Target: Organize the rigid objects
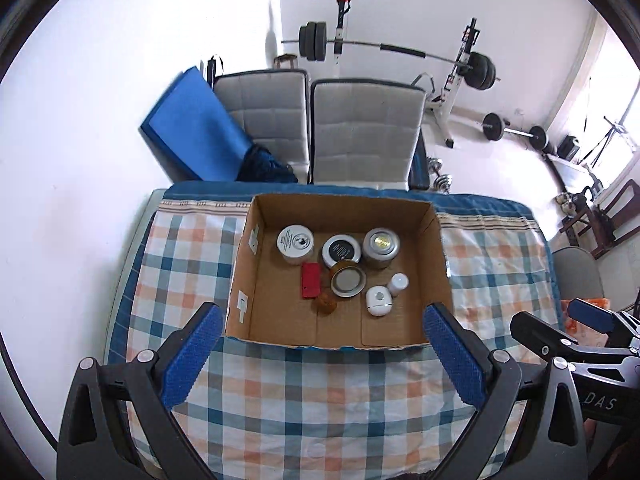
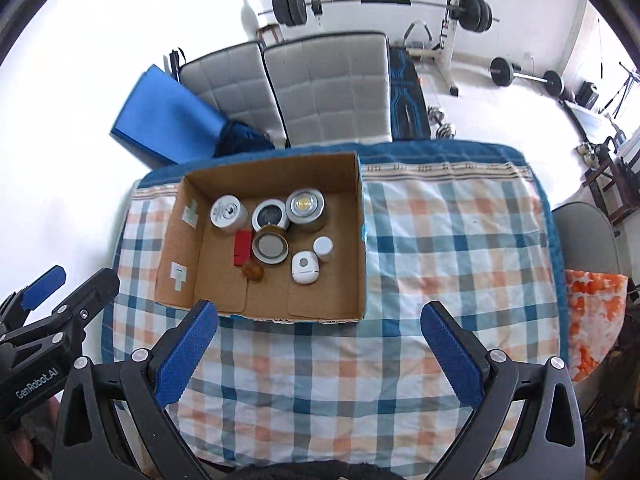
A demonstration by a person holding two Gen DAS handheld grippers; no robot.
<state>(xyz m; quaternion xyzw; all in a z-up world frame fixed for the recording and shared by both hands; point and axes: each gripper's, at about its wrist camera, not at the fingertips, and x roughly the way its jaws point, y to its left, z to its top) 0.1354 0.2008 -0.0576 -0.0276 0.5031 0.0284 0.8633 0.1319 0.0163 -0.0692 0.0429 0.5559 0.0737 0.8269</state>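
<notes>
1. Nearest my lenses are my own blue pads: my left gripper (image 1: 323,346) and my right gripper (image 2: 319,342) both stand spread wide with nothing between the fingers, only checked tablecloth (image 2: 400,360) showing below the gap.
2. The cardboard box (image 1: 440,264) lies straight ahead of my left jaws, its near wall just beyond the fingertips. From my right jaws it sits ahead and off to the left.
3. All the rigid objects I can see are already inside the box: three round tins along the far side (white tin (image 1: 294,243), black-topped tin (image 1: 341,250), silver tin (image 1: 381,245)), an open brown jar (image 1: 348,280), a red block (image 1: 311,280), a small amber piece (image 1: 326,303), a white puck (image 1: 379,300) and a small white bottle (image 1: 399,283).
4. No loose item shows on the cloth, so I judge the sorting done or nearly so.
5. If anything needs tidying, my left hand is nearer. The red block's long axis runs away from my jaws, so I would close across its short sides.
</notes>
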